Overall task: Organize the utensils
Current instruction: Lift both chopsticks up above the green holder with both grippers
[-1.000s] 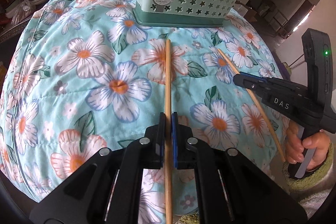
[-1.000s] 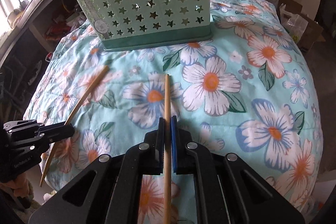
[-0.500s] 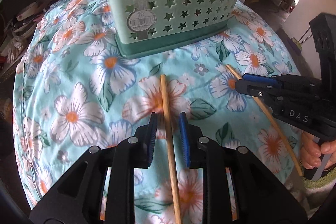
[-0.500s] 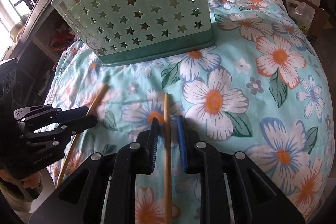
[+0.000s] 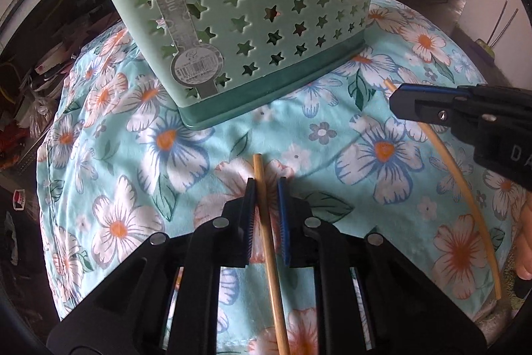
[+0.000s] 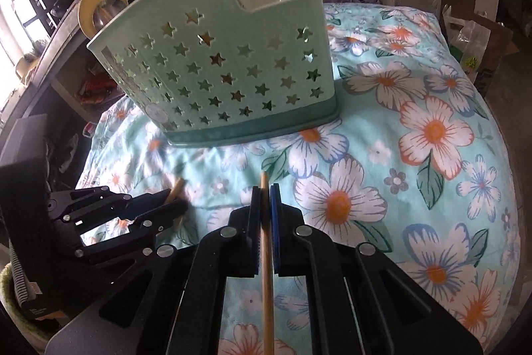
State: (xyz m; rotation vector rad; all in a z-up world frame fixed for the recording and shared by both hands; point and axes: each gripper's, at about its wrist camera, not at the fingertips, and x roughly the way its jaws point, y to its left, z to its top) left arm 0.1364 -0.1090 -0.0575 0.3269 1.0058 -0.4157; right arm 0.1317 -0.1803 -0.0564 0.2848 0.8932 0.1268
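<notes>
Over floral cloth (image 5: 206, 162), both tools steeply downward.

Left gripper (image 5: 266, 192) jaws just closing, chopstick (image 5: 270, 242) between pads, small gap on the blue side. Basket (image 5: 252, 22) ahead on floral cloth (image 5: 382, 152). Right gripper (image 5: 399, 102) grips second chopstick (image 5: 465, 188).

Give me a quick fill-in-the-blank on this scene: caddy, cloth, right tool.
1. The utensil caddy has ___-shaped cutouts.
2. The right tool is ___ on a chopstick.
3. The caddy stands on a cloth with a ___ print.
Missing words: star; shut; floral.
</notes>
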